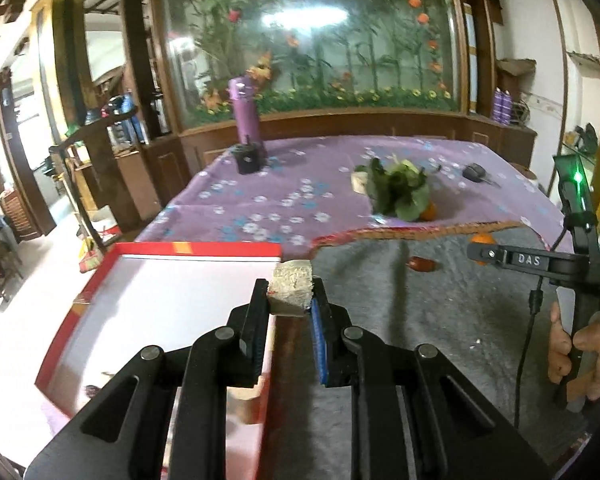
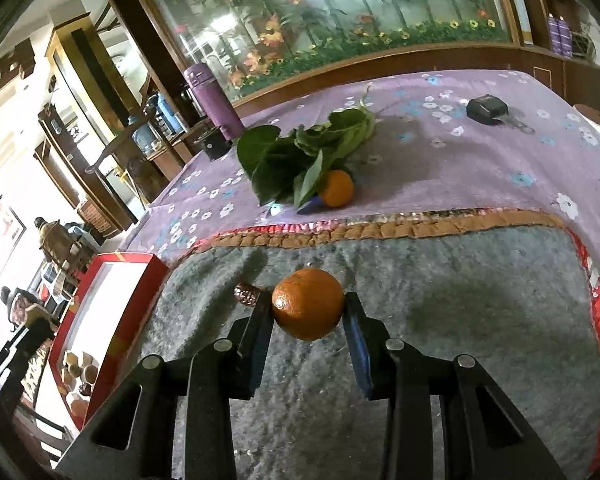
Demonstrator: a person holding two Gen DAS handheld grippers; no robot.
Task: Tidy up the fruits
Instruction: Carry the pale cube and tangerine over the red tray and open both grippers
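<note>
My left gripper [image 1: 290, 294] is shut on a pale cream chunk [image 1: 292, 286] and holds it over the right edge of the red-rimmed white box [image 1: 180, 280]. My right gripper [image 2: 306, 310] is shut on an orange [image 2: 307, 304] above the grey mat [image 2: 460, 340]; it also shows in the left wrist view [image 1: 476, 252], with the orange [image 1: 482, 239] partly hidden behind it. A second orange [image 2: 337, 188] lies on the purple cloth against a bunch of green leaves [image 2: 300, 156]. A small dark red-brown fruit [image 2: 246, 293] lies on the mat.
The box [image 2: 112, 320] holds several small pieces at its near end. A purple bottle [image 1: 244, 110] and a black cup [image 1: 248, 158] stand at the table's far left. A black car key [image 2: 488, 110] lies far right. A pale chunk [image 1: 359, 182] sits beside the leaves.
</note>
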